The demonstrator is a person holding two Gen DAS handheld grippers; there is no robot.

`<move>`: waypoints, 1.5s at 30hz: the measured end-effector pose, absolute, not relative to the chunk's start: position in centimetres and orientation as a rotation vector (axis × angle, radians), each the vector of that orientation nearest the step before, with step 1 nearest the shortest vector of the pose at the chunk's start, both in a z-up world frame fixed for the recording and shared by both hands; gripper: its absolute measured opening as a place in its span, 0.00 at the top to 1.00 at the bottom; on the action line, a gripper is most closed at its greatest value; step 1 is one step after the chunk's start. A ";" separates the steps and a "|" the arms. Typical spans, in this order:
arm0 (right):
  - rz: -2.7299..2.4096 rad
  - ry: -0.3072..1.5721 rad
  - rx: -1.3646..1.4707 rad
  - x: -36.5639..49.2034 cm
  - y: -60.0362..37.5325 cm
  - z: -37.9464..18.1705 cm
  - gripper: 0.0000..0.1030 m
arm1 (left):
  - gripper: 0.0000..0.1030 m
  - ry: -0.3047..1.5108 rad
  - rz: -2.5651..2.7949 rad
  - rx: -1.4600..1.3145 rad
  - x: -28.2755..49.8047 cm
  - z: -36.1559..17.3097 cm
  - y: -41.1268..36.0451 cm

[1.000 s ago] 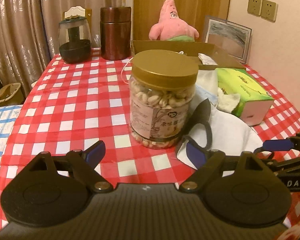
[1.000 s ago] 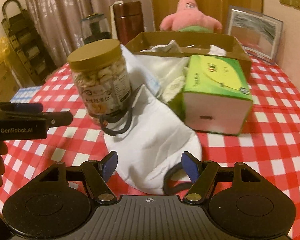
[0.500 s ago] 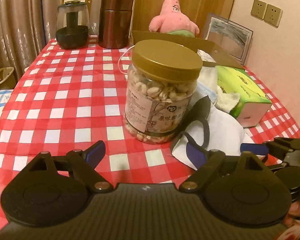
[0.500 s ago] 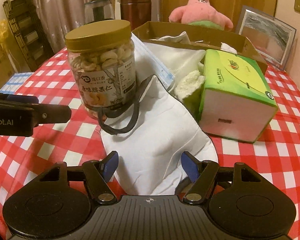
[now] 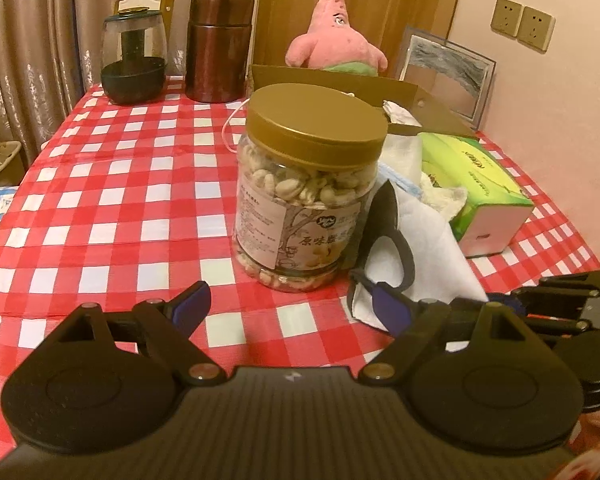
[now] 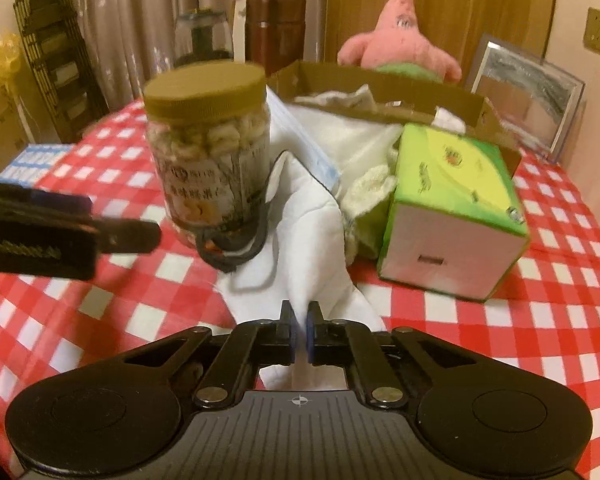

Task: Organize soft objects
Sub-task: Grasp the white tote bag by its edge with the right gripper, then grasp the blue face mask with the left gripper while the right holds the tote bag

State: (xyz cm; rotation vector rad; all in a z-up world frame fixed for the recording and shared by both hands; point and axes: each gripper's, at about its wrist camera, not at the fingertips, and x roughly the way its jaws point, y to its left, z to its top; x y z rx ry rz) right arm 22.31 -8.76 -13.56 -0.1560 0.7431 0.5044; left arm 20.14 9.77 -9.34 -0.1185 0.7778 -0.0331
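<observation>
- Right gripper point(image 6: 299, 336) is clenched on the near edge of the white cloth bag point(image 6: 312, 240), blue pads pinching a fold of it; no gap worth mentioning between them.
- Left gripper point(image 5: 288, 310) hangs released, jaws wide, low over the red-checked table point(image 5: 112, 200) just short of the cashew jar point(image 5: 304, 200), gripping nothing.
- The bag sprawls mid-table between the jar and the green tissue box point(image 6: 452, 208), its dark drawstring point(image 6: 236, 248) curling right against the jar's base.
- Behind it sits the cardboard box point(image 6: 380, 92) with pale fabric already inside, near the table's far edge; the pink starfish plush point(image 6: 400, 44) looks on from behind.
- My read: the bag is the piece in hand, and that box looks like its likely home.
- To do it well: lift straight up first so the cord clears the jar, then carry toward the far edge.
- Risk is the cord snagging and tipping the jar; the free left gripper could steady it.
- Keep the pinch deep; a thin fold of soft cloth may slip.
</observation>
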 end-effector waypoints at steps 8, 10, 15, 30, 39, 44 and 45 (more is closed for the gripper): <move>0.468 0.633 -0.089 20.5 -11.1 -9.9 0.95 | 0.16 0.754 -0.060 -0.055 19.4 -8.3 8.0; 0.455 0.615 -0.069 20.3 -12.1 -8.9 0.95 | 0.16 0.745 -0.075 -0.047 19.3 -7.9 7.4; 0.426 0.590 -0.048 20.8 -14.4 -6.6 0.95 | 0.16 0.718 -0.130 -0.006 19.3 -6.3 5.5; 0.455 0.584 -0.051 25.3 -18.8 -2.3 0.95 | 0.21 0.717 -0.326 0.332 22.7 -1.6 4.2; 0.510 0.586 -0.111 27.6 -19.2 -1.4 0.95 | 0.27 0.723 -0.466 0.504 26.8 1.1 5.9; 0.526 0.596 -0.130 29.7 -19.7 -0.8 0.95 | 0.32 0.747 -0.579 0.686 30.0 2.2 5.5; 0.527 0.599 -0.132 30.1 -19.8 -0.8 0.95 | 0.33 0.755 -0.608 0.716 30.6 2.3 5.1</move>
